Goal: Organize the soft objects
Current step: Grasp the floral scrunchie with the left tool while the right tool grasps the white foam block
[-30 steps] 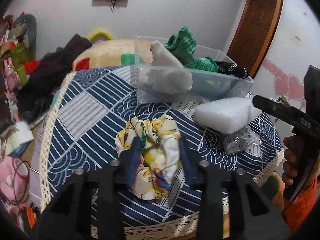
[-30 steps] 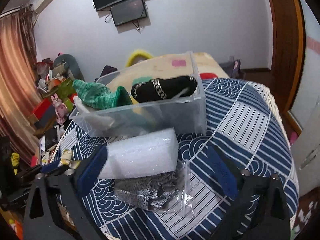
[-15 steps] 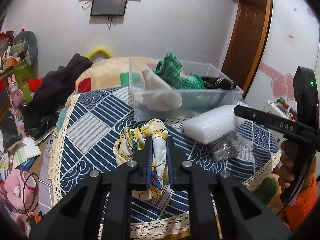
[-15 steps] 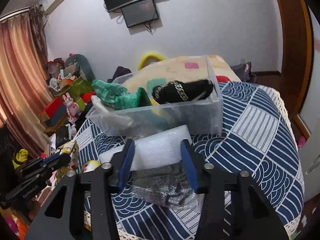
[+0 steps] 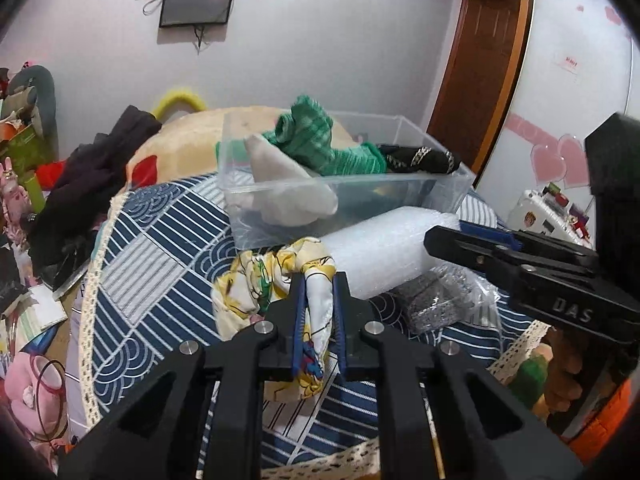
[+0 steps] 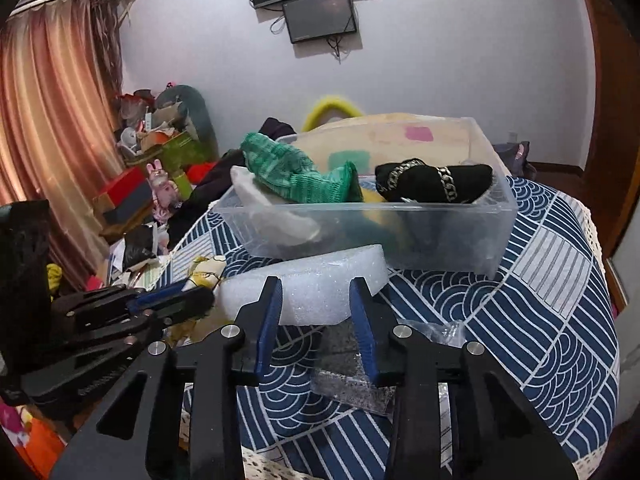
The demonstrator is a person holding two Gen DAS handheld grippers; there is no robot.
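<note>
My left gripper (image 5: 318, 284) is shut on a yellow and white patterned cloth (image 5: 256, 284) and holds it just above the blue patterned tablecloth (image 5: 160, 264). My right gripper (image 6: 316, 292) is shut on a white foam block (image 6: 304, 284), which also shows in the left wrist view (image 5: 384, 252). A clear plastic bin (image 5: 400, 192) behind them holds a green knit sock (image 5: 320, 140), a grey-white cloth (image 5: 288, 184) and a black item with a chain (image 5: 420, 158). The bin also shows in the right wrist view (image 6: 460, 232).
A clear bag with grey fabric (image 5: 440, 300) lies on the table under the foam block. Clutter, boxes and toys (image 6: 152, 184) fill the floor to the left. A padded cream seat (image 5: 192, 148) stands behind the table. A wooden door (image 5: 488, 60) is at the right.
Both grippers have closed: the left one on the patterned cloth, the right one on the foam block. Both objects have lifted and moved towards the bin.
</note>
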